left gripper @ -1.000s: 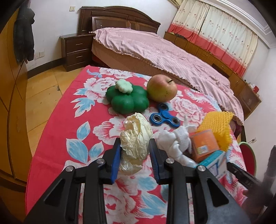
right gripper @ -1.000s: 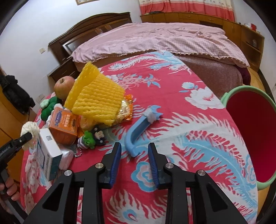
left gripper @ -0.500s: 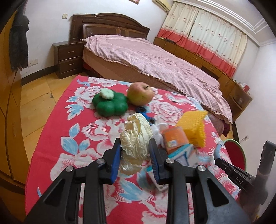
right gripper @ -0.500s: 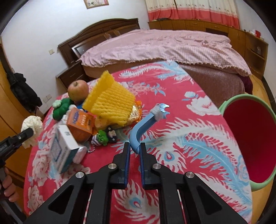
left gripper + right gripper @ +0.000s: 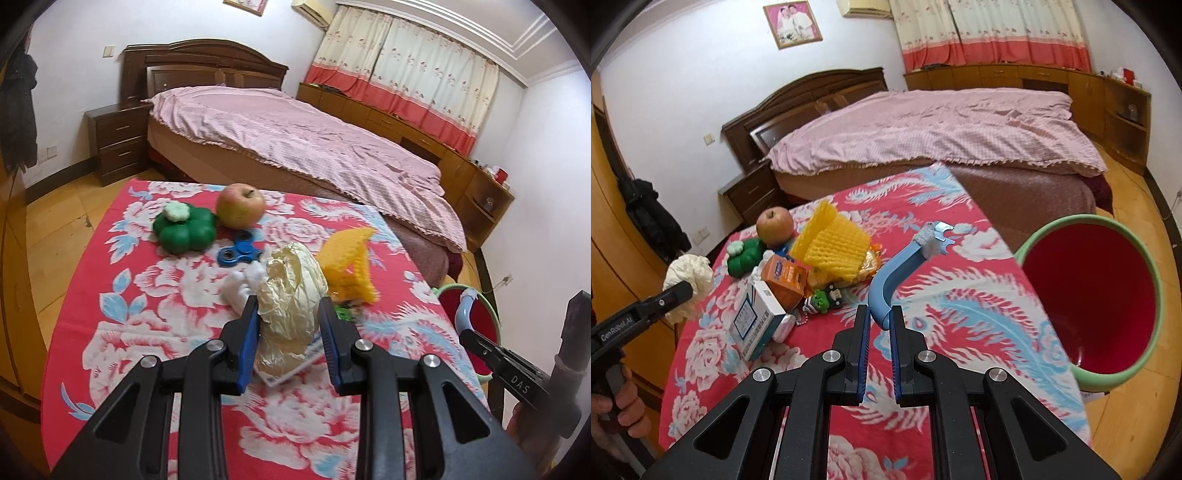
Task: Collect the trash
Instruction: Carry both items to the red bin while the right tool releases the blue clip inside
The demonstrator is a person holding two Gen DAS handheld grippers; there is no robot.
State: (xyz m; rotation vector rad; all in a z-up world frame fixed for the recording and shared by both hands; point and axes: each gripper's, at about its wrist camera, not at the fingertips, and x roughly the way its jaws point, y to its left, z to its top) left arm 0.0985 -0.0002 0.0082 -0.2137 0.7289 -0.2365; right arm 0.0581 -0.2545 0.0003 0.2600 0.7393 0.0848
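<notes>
Holding one piece of trash in each hand, the person is in the middle of the collecting. The left gripper (image 5: 288, 325) is clamped on a crumpled cream-coloured plastic bag (image 5: 290, 291), lifted above the table. The right gripper (image 5: 878, 332) is closed on the lower end of a curved blue razor (image 5: 901, 275), whose head points up and away, toward the bin (image 5: 1145, 332). This bin, green outside and red inside, stands just beside the right edge of the table (image 5: 979, 295), and as far as its inside shows I see nothing in it.

I judge that nothing is thrown away yet; both pieces must first go over the bin. On the cloth there are the yellow foam net (image 5: 833, 240), the orange box (image 5: 785, 278) and the white box (image 5: 757, 323), which are probably also trash. The apple (image 5: 240, 205), the green toy (image 5: 184, 229) and the blue spinner (image 5: 238, 253) probably stay.
</notes>
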